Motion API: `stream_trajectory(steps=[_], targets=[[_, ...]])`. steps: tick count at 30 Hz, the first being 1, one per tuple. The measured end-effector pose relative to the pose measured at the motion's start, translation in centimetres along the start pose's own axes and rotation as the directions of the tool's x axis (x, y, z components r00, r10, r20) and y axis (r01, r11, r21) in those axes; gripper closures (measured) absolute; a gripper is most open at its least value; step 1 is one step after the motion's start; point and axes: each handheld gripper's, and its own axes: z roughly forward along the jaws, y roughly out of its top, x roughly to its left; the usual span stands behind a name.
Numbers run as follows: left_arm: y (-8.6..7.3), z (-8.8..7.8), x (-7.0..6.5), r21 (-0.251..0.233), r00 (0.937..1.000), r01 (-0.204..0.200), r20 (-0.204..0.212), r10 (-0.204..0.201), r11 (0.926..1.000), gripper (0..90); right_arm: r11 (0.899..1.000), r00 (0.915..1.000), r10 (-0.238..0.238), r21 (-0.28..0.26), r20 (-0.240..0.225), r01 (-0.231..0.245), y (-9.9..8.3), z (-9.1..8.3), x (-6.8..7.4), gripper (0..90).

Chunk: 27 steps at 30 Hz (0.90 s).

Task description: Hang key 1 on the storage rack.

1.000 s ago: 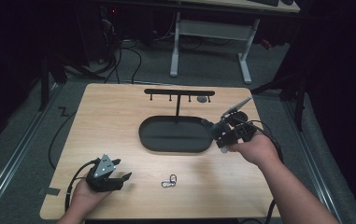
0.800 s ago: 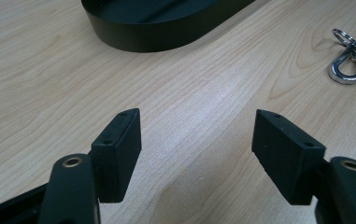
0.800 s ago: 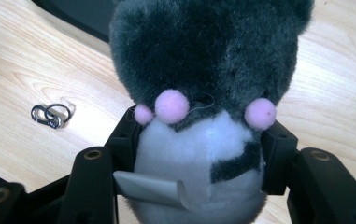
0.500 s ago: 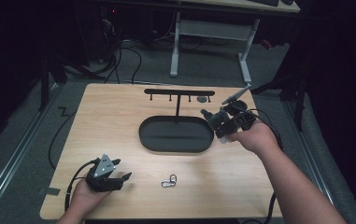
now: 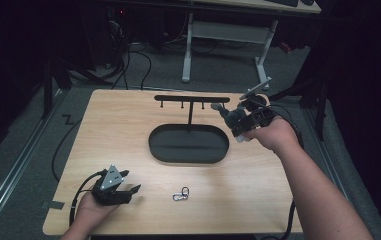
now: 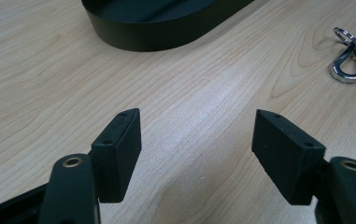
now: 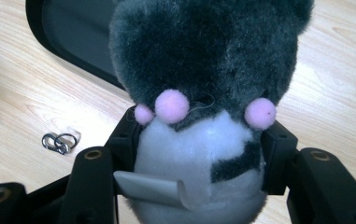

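A grey and white plush toy [image 7: 203, 116] with small pink pompoms sits between the jaws of my right gripper [image 5: 235, 120], which is shut on it. In the high view the plush toy [image 5: 228, 116] hangs above the table just right of the black oval tray [image 5: 188, 156] and under the right end of the black hook rack [image 5: 192, 99]. My left gripper [image 5: 128, 192] rests open near the table's front left, its pads [image 6: 119, 149] apart over bare wood. A silver key clip [image 5: 180, 194] lies right of it on the table; the same key clip [image 6: 351, 58] shows in the left gripper view.
The wooden table [image 5: 103, 130] stands in a dark room. A white desk frame [image 5: 228, 35] and cables are on the floor behind it. The tray's wall [image 6: 166, 32] is ahead of the left gripper. A cable [image 5: 63, 150] trails off the table's left side.
My right gripper has risen with the plush toy and moved away from the tray's right end, toward the rack. The left gripper has stayed in place.
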Motion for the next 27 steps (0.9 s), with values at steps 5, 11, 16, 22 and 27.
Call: stream_trajectory(steps=[5,11,16,22,27], targets=[[0.0,0.0,0.0,0.001,1.0,-0.001,0.002,0.001,1.0,33.6,1.0,1.0,-0.002,-0.009,-0.001,0.002,0.5,-0.4,0.0,45.8],[0.0,0.1,-0.1,0.0,1.0,-0.003,0.003,0.003,1.0,33.6,1.0,1.0,0.001,-0.022,-0.004,-0.001,1.2,-0.6,0.0,45.8],[0.0,0.0,-0.1,0.001,1.0,-0.005,0.001,0.005,1.0,33.6,0.999,0.9999,0.011,-0.038,0.006,-0.011,1.8,-0.4,-0.3,45.8],[0.0,0.0,-0.1,0.007,0.9999,-0.012,0.003,0.012,0.9999,33.8,0.999,0.9996,0.024,-0.036,0.015,-0.024,1.6,0.4,-0.9,45.8],[0.0,0.1,-0.2,0.009,0.9999,-0.015,0.005,0.015,0.9998,33.8,0.999,0.9995,0.031,-0.034,-0.002,-0.031,0.6,1.3,-1.6,45.8]])
